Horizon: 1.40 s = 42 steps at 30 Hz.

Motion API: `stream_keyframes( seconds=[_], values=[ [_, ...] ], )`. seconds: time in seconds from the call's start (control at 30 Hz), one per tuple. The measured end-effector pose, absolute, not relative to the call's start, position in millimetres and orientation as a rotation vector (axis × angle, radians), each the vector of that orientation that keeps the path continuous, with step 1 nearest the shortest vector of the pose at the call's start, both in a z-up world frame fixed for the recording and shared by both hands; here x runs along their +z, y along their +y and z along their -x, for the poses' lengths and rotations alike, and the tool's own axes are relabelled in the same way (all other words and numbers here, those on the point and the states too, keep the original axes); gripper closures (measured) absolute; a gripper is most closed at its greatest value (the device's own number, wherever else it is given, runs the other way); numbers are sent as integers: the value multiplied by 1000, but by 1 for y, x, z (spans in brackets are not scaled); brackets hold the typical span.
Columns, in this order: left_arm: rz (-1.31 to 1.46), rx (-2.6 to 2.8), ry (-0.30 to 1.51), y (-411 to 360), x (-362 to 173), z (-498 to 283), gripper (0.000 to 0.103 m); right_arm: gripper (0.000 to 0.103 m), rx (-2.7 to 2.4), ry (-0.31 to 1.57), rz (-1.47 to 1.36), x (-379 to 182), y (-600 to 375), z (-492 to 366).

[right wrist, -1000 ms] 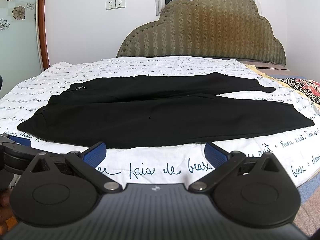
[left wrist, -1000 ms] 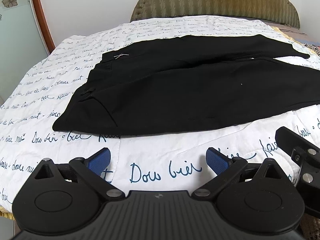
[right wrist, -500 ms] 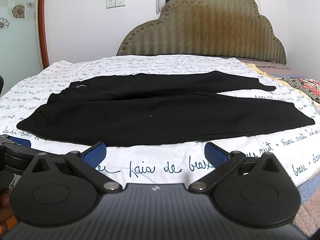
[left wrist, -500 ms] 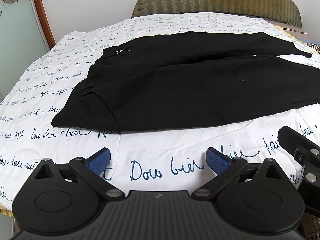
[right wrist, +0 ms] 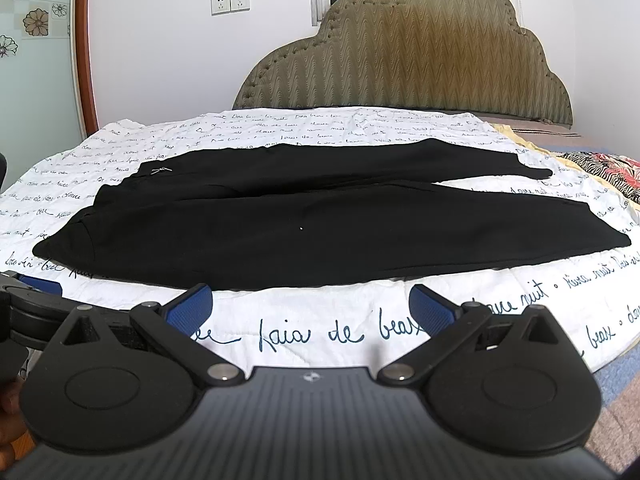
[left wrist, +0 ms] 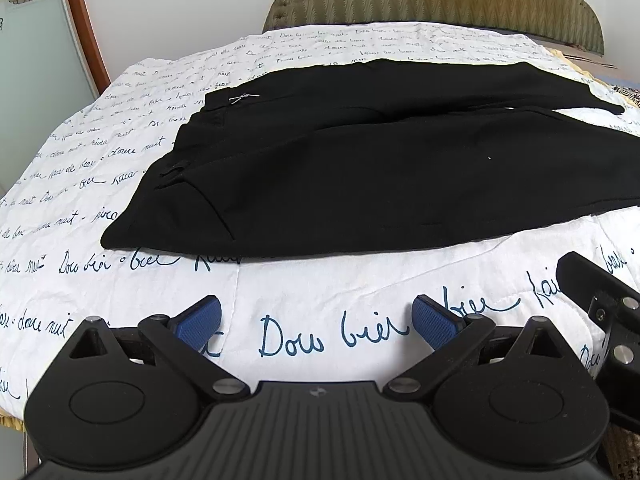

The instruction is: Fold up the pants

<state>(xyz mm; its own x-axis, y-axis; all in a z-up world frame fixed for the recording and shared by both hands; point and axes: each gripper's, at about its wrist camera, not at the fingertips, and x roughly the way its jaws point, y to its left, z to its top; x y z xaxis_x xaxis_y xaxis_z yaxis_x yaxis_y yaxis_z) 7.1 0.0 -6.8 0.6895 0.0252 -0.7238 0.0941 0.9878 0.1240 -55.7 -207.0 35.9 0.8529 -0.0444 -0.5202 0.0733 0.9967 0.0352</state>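
Black pants (left wrist: 360,176) lie flat across a bed, waist to the left, both legs running right; they also show in the right wrist view (right wrist: 320,220). A small silver zipper pull (left wrist: 244,97) shows near the waist. My left gripper (left wrist: 316,316) is open and empty, held above the bedspread just short of the pants' near edge. My right gripper (right wrist: 310,306) is open and empty, also in front of the near edge. Part of the right gripper shows at the right of the left wrist view (left wrist: 600,304).
The white bedspread (left wrist: 320,292) has blue handwriting print. A padded olive headboard (right wrist: 400,56) stands behind the bed. A patterned cloth (right wrist: 600,168) lies at the right side. A wall with sockets (right wrist: 230,3) is behind; a wood-framed panel (right wrist: 84,40) stands at left.
Both grippers have moved a little closer to the pants. Both stay open and empty. The pants have not moved.
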Motion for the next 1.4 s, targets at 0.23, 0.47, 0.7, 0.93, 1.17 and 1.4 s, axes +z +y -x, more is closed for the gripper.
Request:
stream_keyframes(
  seconds=[0.23,0.47,0.7,0.93,1.17,1.4],
  values=[
    [-159,-39,824,0,-8,-7,1,0,-61,547,-56,35,-208,56],
    [-159,-40,816,0,-8,-7,1,0,-60,545,-55,35,-208,56],
    [-155,-39,795,0,-8,-7,1,0,-58,547,-54,34,-208,56],
    [-154,-40,796,1,-8,-7,1,0,-58,547,-54,34,-208,56],
    [-144,-39,746,2,-10,-5,1,0,-58,548,-54,33,-207,56],
    [-115,-56,725,9,-3,-10,1,0,-18,530,-50,35,-208,55]
  ],
)
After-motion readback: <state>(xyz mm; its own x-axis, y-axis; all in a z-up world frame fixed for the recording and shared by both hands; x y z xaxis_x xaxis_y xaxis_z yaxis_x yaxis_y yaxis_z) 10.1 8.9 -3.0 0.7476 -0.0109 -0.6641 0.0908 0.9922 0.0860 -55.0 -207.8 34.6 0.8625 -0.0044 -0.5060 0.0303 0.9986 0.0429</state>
